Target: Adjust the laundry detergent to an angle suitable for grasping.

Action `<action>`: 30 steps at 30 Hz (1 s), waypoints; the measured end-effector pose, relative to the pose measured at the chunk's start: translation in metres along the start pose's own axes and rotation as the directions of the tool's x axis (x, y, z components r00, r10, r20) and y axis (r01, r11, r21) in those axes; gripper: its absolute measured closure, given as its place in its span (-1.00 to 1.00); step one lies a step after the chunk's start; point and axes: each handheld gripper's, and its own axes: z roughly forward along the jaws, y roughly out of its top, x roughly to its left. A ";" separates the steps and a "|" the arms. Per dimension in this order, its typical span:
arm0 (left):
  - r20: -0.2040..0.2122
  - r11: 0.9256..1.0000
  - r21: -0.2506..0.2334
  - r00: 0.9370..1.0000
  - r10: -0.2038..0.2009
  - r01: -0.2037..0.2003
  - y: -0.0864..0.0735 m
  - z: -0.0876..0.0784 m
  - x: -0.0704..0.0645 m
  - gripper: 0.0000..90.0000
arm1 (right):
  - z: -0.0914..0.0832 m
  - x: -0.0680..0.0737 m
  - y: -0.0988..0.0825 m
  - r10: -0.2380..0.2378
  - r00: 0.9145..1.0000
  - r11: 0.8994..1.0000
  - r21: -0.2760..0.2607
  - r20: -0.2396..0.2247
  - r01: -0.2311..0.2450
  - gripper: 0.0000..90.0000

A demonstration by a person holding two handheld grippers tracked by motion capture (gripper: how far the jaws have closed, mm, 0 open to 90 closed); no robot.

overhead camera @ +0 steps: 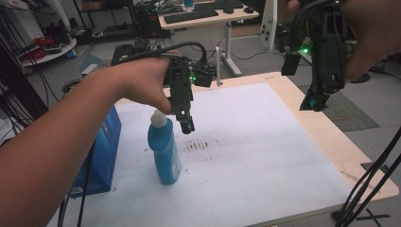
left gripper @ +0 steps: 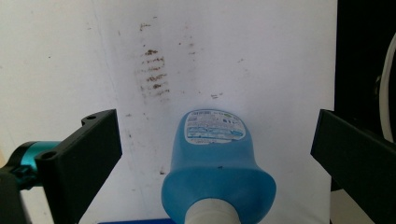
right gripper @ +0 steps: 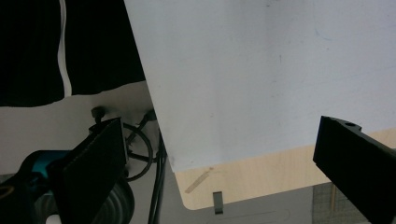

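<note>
Both tools [left gripper: 215,154] [right gripper: 219,163] wide open, empty.

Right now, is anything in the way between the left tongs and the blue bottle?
Nothing visible is. The left tongs hang open just above the blue bottle, its white cap between the jaws.

I see even, soft indoor light with weak shadows. The white mat [overhead camera: 246,142] looks washed out and faintly grainy. In my left gripper view the blue bottle [left gripper: 217,172] blurs at its near end, and dark areas lose detail.
</note>
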 end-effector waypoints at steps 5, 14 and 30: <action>0.014 1.000 0.000 1.000 0.004 -0.004 -0.001 0.001 0.001 -0.96 | 0.000 -0.002 -0.002 0.001 1.000 1.000 -0.015 0.001 -0.001 -0.96; 0.010 1.000 0.007 1.000 -0.005 0.005 0.000 0.002 0.004 -0.96 | 0.006 -0.005 -0.005 0.002 1.000 1.000 -0.010 -0.004 -0.002 -0.96; 0.003 1.000 0.004 1.000 -0.007 0.007 0.000 -0.004 0.000 -0.96 | 0.003 -0.007 -0.004 0.004 1.000 1.000 -0.014 0.015 -0.004 -0.96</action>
